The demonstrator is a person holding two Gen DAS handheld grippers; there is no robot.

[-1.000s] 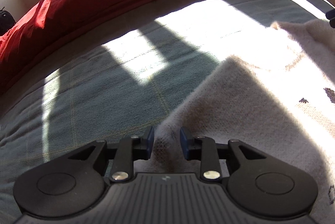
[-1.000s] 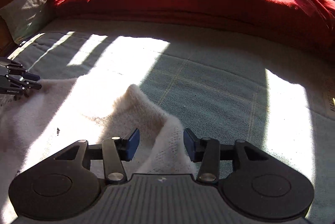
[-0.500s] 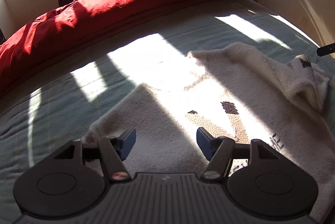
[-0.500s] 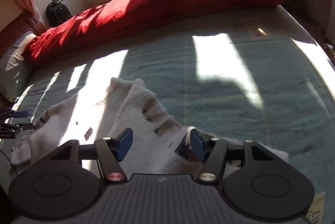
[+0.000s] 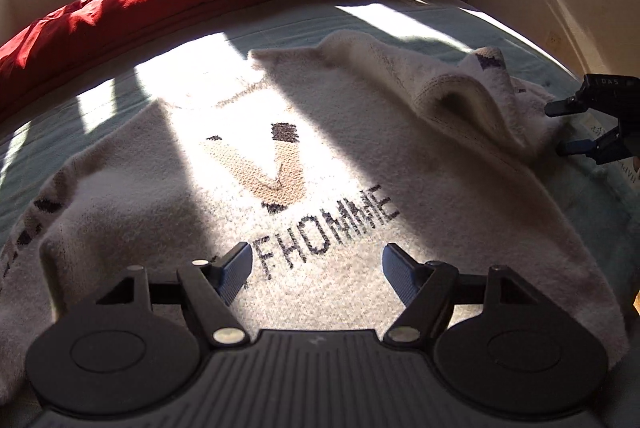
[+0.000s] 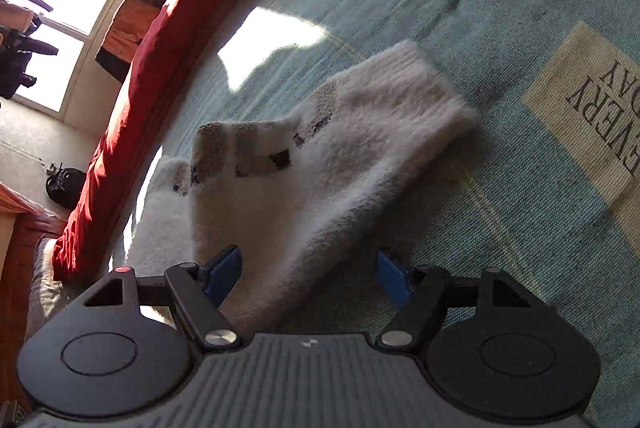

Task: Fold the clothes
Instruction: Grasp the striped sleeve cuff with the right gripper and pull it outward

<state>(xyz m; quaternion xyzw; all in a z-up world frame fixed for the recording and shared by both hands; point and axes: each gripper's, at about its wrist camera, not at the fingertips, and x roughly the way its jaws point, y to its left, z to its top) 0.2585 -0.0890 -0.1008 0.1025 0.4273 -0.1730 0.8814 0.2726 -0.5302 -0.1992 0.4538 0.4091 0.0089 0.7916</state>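
Left wrist view: my left gripper (image 5: 316, 270) hangs with its jaws spread wide and nothing between them, just above the cream sweater (image 5: 280, 164), which lies front-up on the teal bedspread (image 5: 472, 24). The knitted lettering sits right past my fingertips at 12 o'clock, and the tan motif beyond it. One sleeve (image 5: 36, 220) trails off toward 9 o'clock; toward 2 o'clock the other sleeve is bunched up in a hump, and my right gripper (image 5: 568, 128) shows beside it at 3 o'clock, gaping too.

In the right wrist view that gripper (image 6: 310, 274) is parted and holds nothing, with the sleeve (image 6: 340, 148) stretching away toward 1 o'clock, its ribbed cuff (image 6: 424, 80) lying on the bedspread (image 6: 500, 8). The red duvet (image 6: 160, 40) is rolled along the far edge of the bed, well apart from the sweater.

The body looks spread flat and the sleeves lie out at the sides, so I judge the sleeves are what needs bringing in. To do it well, I would pinch the right sleeve near the cuff through one layer only, lift just enough to clear the hump, and lay it straight across the chest. My left tongs can pin the body near the lettering, so the fuzzy knit does not drag or wrinkle.
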